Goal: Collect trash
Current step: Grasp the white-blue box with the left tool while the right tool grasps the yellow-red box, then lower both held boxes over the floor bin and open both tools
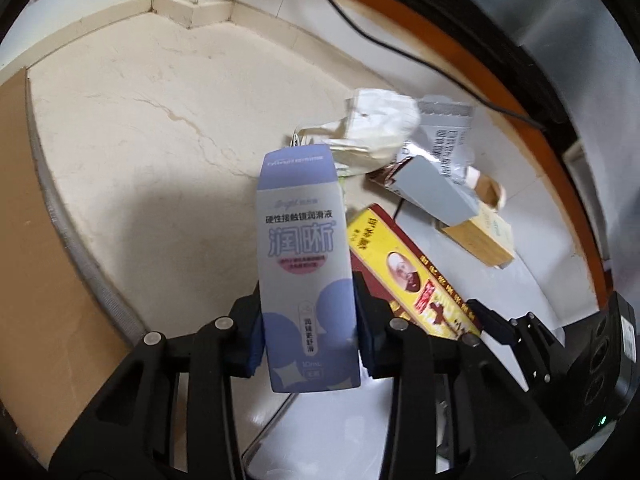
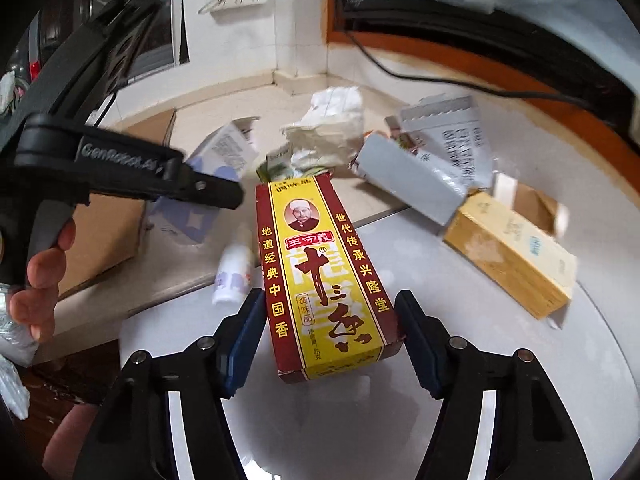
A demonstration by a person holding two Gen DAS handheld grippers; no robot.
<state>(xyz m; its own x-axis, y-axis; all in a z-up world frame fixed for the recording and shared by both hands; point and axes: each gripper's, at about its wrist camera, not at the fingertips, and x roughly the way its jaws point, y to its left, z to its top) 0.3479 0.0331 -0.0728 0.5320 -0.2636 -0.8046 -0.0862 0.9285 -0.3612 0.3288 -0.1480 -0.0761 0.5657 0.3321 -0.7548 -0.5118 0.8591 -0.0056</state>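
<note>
Left tongs (image 1: pixel 308 336) clamp the lavender lens-lubricant carton (image 1: pixel 304 264). Right tongs (image 2: pixel 332 344) stand partly open astride the red-and-yellow spice box (image 2: pixel 324 272), crumpled paper (image 2: pixel 332 128) at twelve o'clock.

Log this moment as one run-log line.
left gripper: shut on lavender box | right gripper: open, straddling red-yellow spice box | crumpled paper: untouched
</note>
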